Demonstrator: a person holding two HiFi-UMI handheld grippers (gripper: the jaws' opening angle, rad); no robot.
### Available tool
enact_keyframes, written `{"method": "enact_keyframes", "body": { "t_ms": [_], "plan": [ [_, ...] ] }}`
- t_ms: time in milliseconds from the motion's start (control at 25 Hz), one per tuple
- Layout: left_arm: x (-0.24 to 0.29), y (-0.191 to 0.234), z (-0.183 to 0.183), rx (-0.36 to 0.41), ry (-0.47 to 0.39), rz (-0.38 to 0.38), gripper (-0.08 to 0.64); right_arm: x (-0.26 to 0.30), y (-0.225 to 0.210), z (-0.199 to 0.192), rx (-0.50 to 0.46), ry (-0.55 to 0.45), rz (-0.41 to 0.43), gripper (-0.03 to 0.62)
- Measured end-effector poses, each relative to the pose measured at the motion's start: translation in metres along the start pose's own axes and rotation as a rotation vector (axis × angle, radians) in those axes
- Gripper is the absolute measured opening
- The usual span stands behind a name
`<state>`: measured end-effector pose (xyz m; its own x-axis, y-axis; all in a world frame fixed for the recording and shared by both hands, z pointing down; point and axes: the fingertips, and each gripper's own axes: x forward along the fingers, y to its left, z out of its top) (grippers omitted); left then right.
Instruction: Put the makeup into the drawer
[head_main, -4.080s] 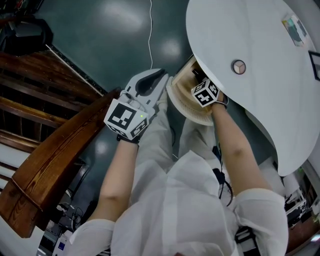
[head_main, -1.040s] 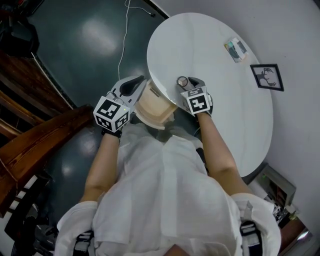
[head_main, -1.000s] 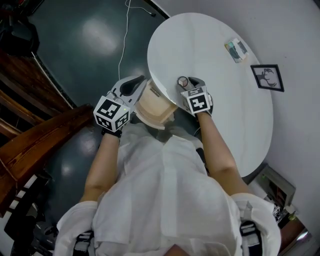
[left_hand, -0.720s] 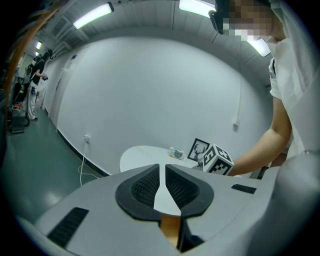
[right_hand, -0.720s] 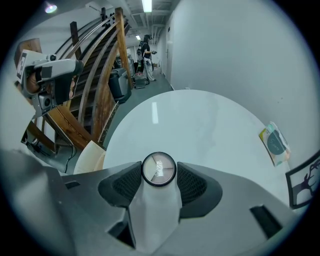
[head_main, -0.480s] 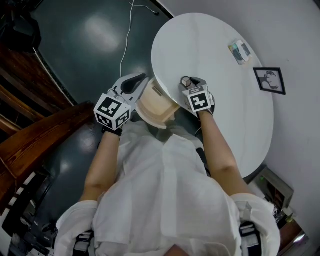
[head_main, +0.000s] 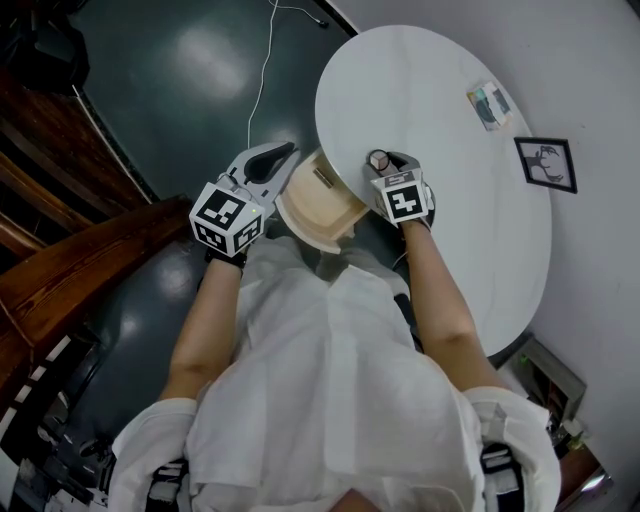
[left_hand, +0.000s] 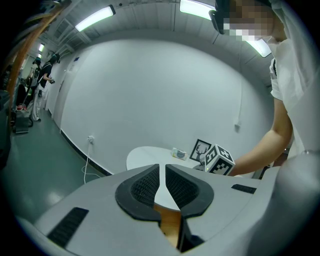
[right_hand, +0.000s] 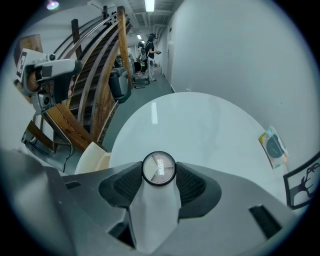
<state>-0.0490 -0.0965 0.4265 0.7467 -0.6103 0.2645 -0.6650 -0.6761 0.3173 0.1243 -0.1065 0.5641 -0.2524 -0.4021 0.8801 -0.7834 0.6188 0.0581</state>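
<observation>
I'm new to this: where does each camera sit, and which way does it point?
Head view: on the person's head, facing steeply down at the table and open drawer; shows shirt, forearms, left tool, right tool.
Left gripper view: rides the left tool, facing across the table toward the wall; shows its jaws.
Right gripper view: rides the right tool, facing over the table toward stairs; jaws clamp the makeup pot.
Shared: each gripper view catches the other tool.
</observation>
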Motion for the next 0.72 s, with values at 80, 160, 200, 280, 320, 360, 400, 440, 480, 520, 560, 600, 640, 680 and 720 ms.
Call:
{"method": "enact_keyframes", "body": {
  "t_ms": [80, 160, 200, 280, 320, 360, 400, 440, 480, 520, 560, 600, 640, 680, 720],
  "plan": [
    [-0.005, 0.001, -0.001, -0.001, -0.001, 0.005, 0.028, -0.003, 0.008, 0.006, -0.008, -0.013, 0.01, 0.209],
    [-0.009, 0.003, -0.002, -0.003, -0.001, 0.009, 0.028, -0.006, 0.018, 0.012, -0.021, -0.027, 0.019, 0.209],
    [-0.011, 0.003, -0.002, -0.003, 0.0, 0.011, 0.028, -0.008, 0.024, 0.015, -0.027, -0.035, 0.025, 0.209],
    [-0.014, 0.004, -0.004, -0.003, 0.003, 0.013, 0.028, -0.01, 0.035, 0.02, -0.041, -0.047, 0.038, 0.209],
    [-0.016, 0.004, -0.005, -0.003, 0.005, 0.014, 0.028, -0.011, 0.041, 0.022, -0.048, -0.053, 0.046, 0.209],
    [-0.018, 0.005, -0.006, -0.004, 0.005, 0.015, 0.028, -0.012, 0.047, 0.024, -0.055, -0.058, 0.054, 0.209],
    [-0.02, 0.005, -0.007, -0.005, 0.006, 0.017, 0.028, -0.012, 0.053, 0.026, -0.062, -0.063, 0.062, 0.209],
    [-0.023, 0.006, -0.007, -0.006, 0.006, 0.018, 0.028, -0.013, 0.059, 0.028, -0.069, -0.067, 0.071, 0.209],
    [-0.025, 0.007, -0.008, -0.007, 0.007, 0.02, 0.028, -0.014, 0.066, 0.03, -0.077, -0.072, 0.081, 0.209],
    [-0.027, 0.008, -0.009, -0.008, 0.008, 0.022, 0.028, -0.015, 0.072, 0.032, -0.084, -0.075, 0.09, 0.209],
    [-0.029, 0.008, -0.01, -0.009, 0.009, 0.024, 0.028, -0.015, 0.078, 0.032, -0.089, -0.077, 0.099, 0.209],
    [-0.031, 0.009, -0.011, -0.011, 0.011, 0.027, 0.028, -0.015, 0.083, 0.032, -0.091, -0.078, 0.107, 0.209],
    [-0.033, 0.01, -0.013, -0.012, 0.013, 0.029, 0.028, -0.015, 0.09, 0.032, -0.093, -0.079, 0.116, 0.209],
    [-0.036, 0.011, -0.015, -0.014, 0.016, 0.031, 0.028, -0.014, 0.096, 0.032, -0.095, -0.08, 0.125, 0.209],
    [-0.038, 0.013, -0.016, -0.016, 0.018, 0.033, 0.028, -0.014, 0.102, 0.032, -0.098, -0.081, 0.133, 0.209]
  ]
}}
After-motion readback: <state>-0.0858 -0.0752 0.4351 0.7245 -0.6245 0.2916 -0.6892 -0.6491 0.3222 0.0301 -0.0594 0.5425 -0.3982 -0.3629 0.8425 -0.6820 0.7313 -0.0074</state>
